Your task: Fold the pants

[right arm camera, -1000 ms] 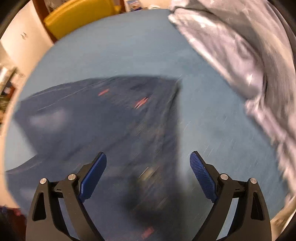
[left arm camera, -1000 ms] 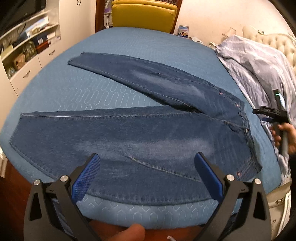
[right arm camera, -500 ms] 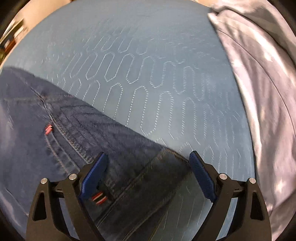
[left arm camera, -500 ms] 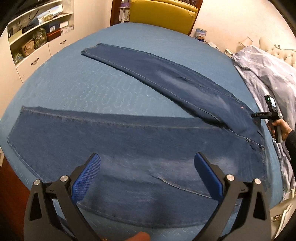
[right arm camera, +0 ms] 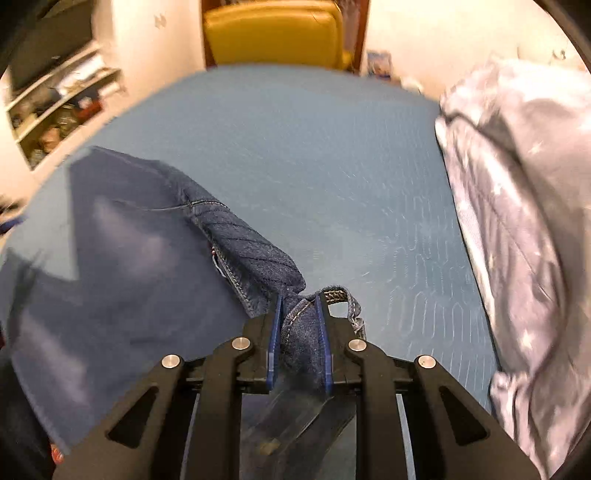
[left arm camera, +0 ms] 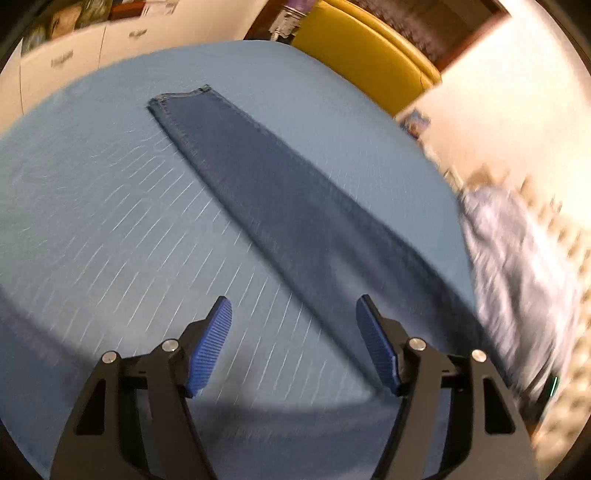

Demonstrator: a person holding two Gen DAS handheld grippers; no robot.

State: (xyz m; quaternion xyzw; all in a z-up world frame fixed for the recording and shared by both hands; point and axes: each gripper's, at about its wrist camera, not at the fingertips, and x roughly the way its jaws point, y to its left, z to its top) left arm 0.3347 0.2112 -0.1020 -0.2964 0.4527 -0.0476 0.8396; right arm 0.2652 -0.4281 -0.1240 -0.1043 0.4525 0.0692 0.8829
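Where the right wrist view is sharpest, jeans: dark blue denim jeans (right arm camera: 122, 258) spread on the blue quilted bedspread (right arm camera: 332, 177), waistband corner bunched and lifted off the cover.
Waistband: a belt loop (right arm camera: 341, 301) sticks up just beside the right pad; a small red tag shows on the seam to the left.
Right gripper: right gripper (right arm camera: 299, 317) jaws have just been closing and now stand narrow, blue pads pinching a fold of the waistband denim between them.
Far leg: one leg (left arm camera: 280, 206) runs diagonally across the bedspread in the left wrist view, hem (left arm camera: 181, 96) toward the far edge.
Left gripper: left gripper (left arm camera: 293, 325) jaws have just been closing, now partly apart, nothing between the pads; bare bedspread under them, leg edge near the right pad.
Blur: left view smeared; denim along its lower edge probably the other leg.
Surroundings: grey patterned duvet (right arm camera: 517, 206) heaped at right; yellow chair (right arm camera: 275, 35) beyond the bed; white shelves (right arm camera: 55, 99) at left.
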